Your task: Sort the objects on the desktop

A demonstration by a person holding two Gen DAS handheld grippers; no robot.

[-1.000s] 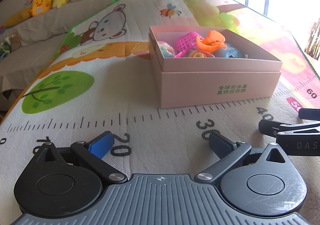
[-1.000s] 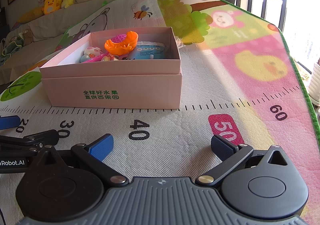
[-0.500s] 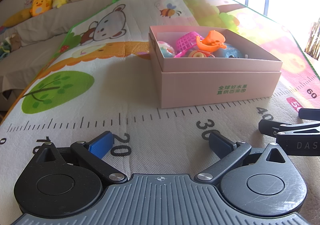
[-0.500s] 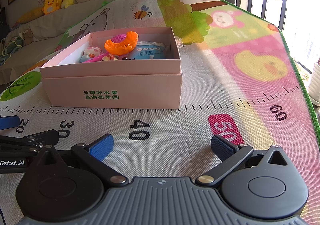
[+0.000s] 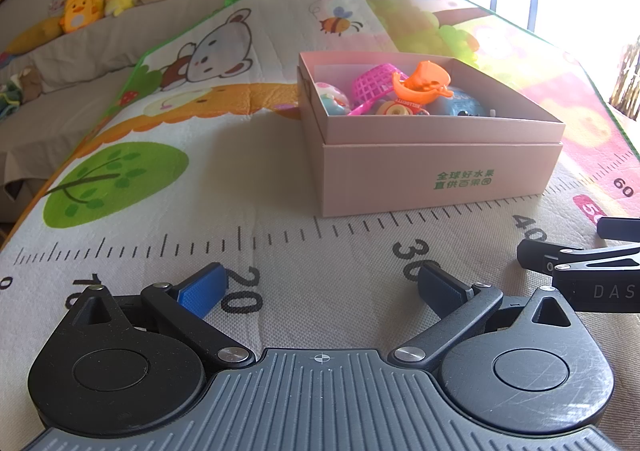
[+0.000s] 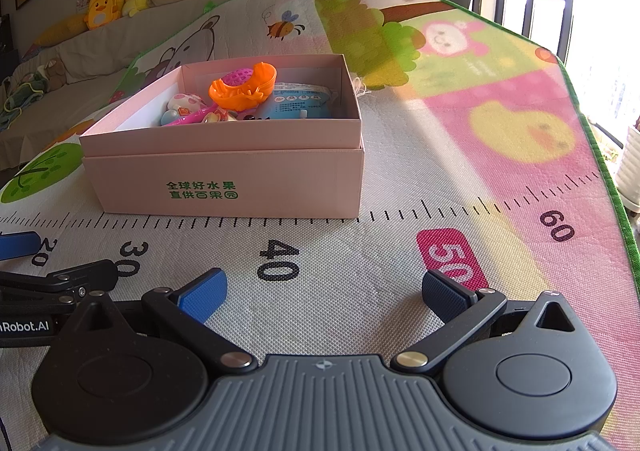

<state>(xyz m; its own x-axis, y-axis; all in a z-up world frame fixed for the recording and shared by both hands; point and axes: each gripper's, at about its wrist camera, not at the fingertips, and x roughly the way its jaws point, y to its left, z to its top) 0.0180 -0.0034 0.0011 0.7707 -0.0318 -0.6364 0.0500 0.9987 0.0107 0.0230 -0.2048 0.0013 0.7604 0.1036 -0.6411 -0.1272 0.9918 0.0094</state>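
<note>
Your cartoon play mat (image 5: 168, 123) with its printed ruler covers the whole surface, a sofa with plush toys (image 5: 92, 7) behind it. On the mat stands the pink box (image 6: 248, 171), open, holding the orange toy (image 6: 244, 89) on top of other small toys. Your left tongs (image 5: 320, 285) and right tongs (image 6: 324, 291) rest low on the mat before the box, both spread wide, gripping nothing.

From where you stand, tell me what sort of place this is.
Most likely a home living room used as a play area. A cartoon play mat covers the floor, a pink box holds toys, and plush toys sit along a sofa behind.
</note>
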